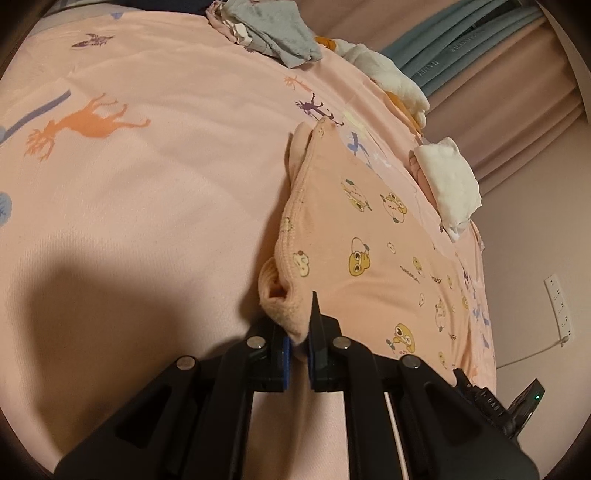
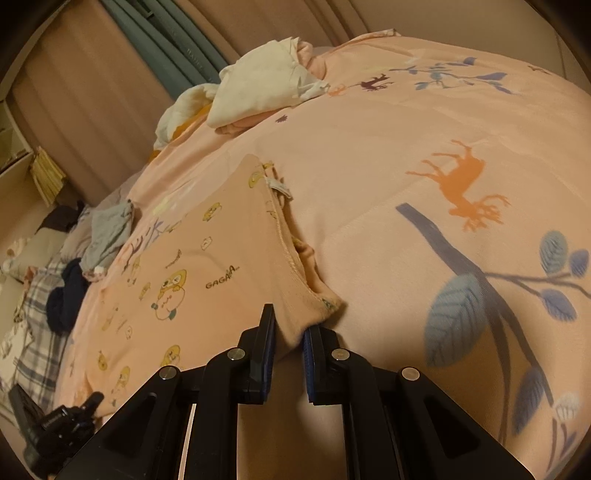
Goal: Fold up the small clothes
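Observation:
A small pink garment with yellow cartoon prints (image 1: pixel 362 236) lies spread on the pink bedspread (image 1: pixel 147 177). It also shows in the right wrist view (image 2: pixel 207 266). My left gripper (image 1: pixel 300 332) is shut on one corner of its ribbed hem. My right gripper (image 2: pixel 289 338) is shut on another corner of the same hem. The other gripper shows at the frame edge in each view (image 1: pixel 498 402) (image 2: pixel 59 424).
A pile of grey clothes (image 1: pixel 277 33) and white clothes (image 1: pixel 388 77) lies at the bed's far edge. A folded white piece (image 1: pixel 450 181) sits near the garment. Curtains (image 1: pixel 517 85) hang behind. Dark and plaid clothes (image 2: pixel 62 295) lie at the right view's left.

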